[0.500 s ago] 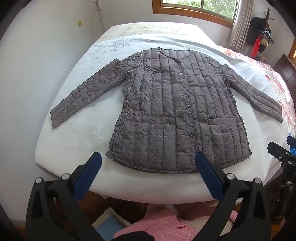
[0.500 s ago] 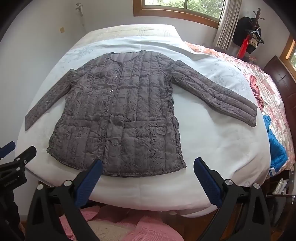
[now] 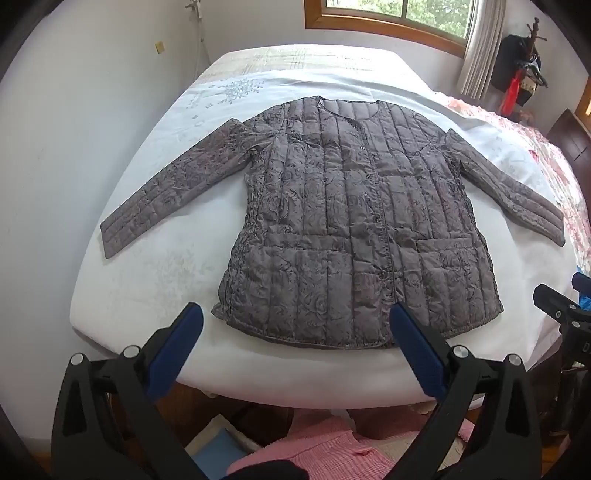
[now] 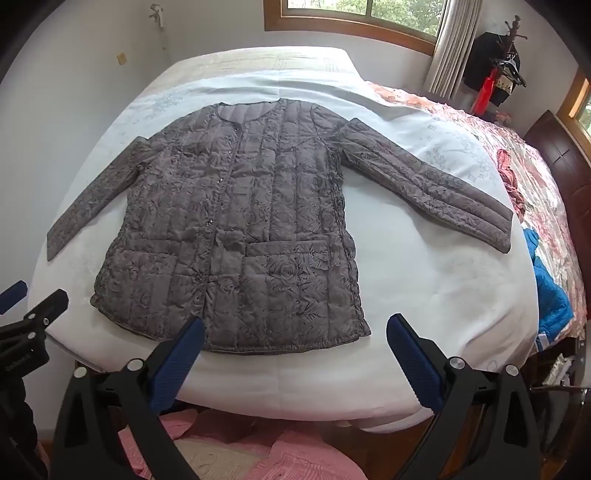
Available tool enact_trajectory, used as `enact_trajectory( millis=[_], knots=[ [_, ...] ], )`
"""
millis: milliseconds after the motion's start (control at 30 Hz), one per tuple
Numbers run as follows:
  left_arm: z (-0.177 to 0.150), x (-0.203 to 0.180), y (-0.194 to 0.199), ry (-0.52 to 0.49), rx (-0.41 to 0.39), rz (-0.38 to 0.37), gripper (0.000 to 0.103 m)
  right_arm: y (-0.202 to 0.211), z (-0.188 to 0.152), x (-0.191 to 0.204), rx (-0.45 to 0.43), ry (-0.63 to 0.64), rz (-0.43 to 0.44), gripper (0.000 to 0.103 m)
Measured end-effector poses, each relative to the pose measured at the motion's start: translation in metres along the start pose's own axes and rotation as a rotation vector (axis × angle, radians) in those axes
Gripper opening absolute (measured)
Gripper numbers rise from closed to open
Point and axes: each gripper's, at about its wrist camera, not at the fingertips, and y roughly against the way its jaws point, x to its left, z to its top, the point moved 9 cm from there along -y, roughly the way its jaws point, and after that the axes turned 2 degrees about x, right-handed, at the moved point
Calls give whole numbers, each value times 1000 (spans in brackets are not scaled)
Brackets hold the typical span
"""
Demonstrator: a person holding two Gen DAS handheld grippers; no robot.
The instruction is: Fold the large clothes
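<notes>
Lying flat: a grey quilted jacket (image 3: pixel 354 221) with a faint rose pattern is spread front-up on a white sheet (image 3: pixel 155 280) covering a bed.
Jacket layout: both sleeves are stretched out to the sides and angled toward the near edge; the round neckline points toward the window (image 3: pixel 399 18), the hem runs along the near edge of the bed.
Jacket details: the front is closed along a row of small snaps, with two patch pockets near the hem.
Left gripper (image 3: pixel 295 343): its blue-padded jaws are spread wide and hold nothing; it hovers above the near bed edge, in front of the hem's left half, not touching the cloth.
Right gripper (image 4: pixel 295 347): likewise spread wide and empty, poised before the hem's right corner, clear of the fabric.
Surroundings: a floral bedspread (image 4: pixel 517 162) lies to the right, with a blue garment (image 4: pixel 550 288) at its near end; pink checked fabric (image 3: pixel 325 443) shows below the bed edge.
</notes>
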Motion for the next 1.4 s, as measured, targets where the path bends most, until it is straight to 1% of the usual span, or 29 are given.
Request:
enact_trajectory(
  millis=[367, 1400],
  knots=[
    [5, 1, -1, 1, 2, 2, 100, 0, 0, 0, 0, -3, 0, 99],
    [7, 1, -1, 1, -3, 3, 100, 7, -1, 4, -17, -1, -1, 99]
  ],
)
